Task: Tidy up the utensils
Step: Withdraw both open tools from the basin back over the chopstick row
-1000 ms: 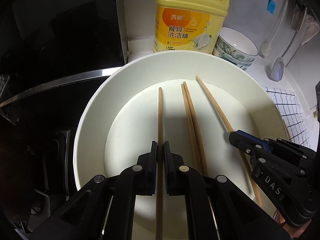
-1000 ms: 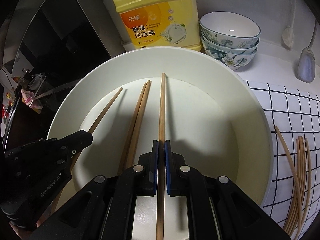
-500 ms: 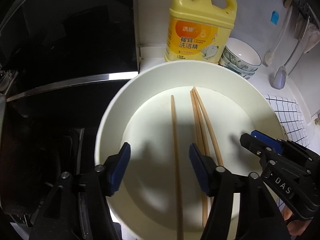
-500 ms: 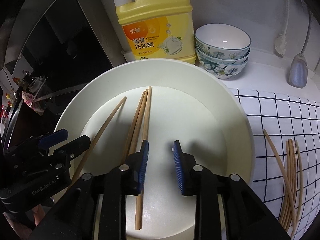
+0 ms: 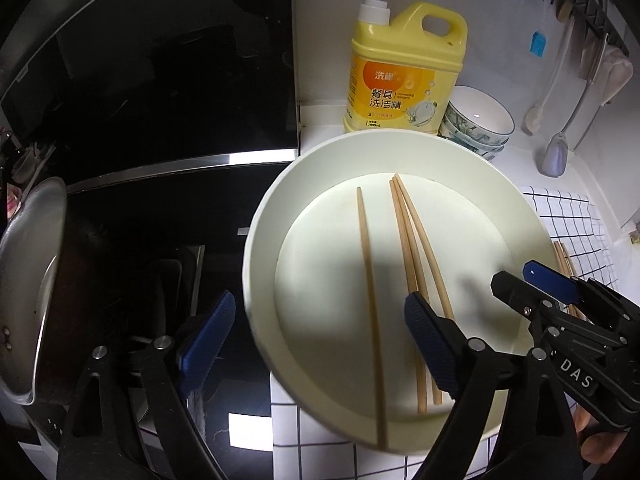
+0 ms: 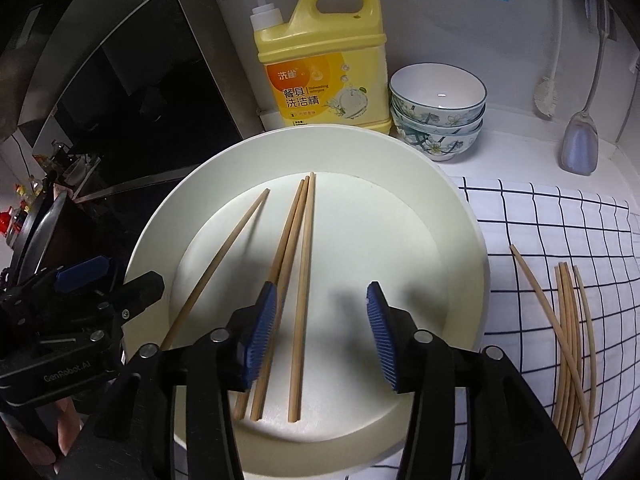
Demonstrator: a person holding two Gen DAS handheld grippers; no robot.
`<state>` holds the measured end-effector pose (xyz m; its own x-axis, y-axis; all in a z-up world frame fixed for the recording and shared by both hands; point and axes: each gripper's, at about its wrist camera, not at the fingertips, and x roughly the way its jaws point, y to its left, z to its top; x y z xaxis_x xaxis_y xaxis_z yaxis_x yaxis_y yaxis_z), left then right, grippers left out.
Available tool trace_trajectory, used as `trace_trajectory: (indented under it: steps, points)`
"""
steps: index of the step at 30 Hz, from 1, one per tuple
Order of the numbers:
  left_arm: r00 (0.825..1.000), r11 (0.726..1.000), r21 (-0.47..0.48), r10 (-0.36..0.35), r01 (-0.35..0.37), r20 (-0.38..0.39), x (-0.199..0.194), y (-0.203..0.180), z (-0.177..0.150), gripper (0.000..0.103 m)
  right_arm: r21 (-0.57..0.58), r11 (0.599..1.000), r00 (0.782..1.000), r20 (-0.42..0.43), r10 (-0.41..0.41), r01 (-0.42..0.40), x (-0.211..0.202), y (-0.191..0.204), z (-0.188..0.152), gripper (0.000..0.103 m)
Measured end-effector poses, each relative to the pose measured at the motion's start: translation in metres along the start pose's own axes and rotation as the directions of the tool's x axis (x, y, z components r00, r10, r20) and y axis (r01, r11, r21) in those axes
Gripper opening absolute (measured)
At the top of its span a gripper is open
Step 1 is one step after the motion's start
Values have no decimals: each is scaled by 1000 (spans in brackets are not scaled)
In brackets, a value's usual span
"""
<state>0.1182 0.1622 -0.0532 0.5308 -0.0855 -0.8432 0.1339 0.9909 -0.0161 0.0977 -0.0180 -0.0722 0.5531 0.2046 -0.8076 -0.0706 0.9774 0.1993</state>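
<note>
Chopsticks (image 6: 301, 280) lie in the plate (image 6: 452, 216) beneath both just-opened, empty claws (image 6: 322, 336) (image 5: 316, 344).

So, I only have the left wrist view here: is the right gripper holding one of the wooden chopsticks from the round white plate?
Observer: No. In the right wrist view the right gripper is open. Its jaws have just been opening, and one wooden chopstick lies free on the round white plate below the gap.
Operator: And what is behind that gripper, on the checked cloth?
Observer: A loose bunch of pale chopsticks lies on the black-and-white checked cloth, apart from the plate.
</note>
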Motion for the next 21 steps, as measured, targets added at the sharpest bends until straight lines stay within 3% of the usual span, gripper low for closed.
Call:
trace_trajectory:
  steps: [10, 14, 21]
  points:
    - [1000, 999, 38, -12, 12, 4, -19, 4, -13, 89, 20, 1000, 1000, 23, -16, 15, -30, 3, -15, 62]
    - [999, 997, 68, -29, 28, 13, -26, -1, -19, 91, 32, 999, 998, 47, -38, 37, -46, 1, -21, 71]
    - [998, 994, 88, -60, 60, 4, -32, -15, -28, 92, 100, 994, 998, 46, -51, 46, -68, -17, -38, 76]
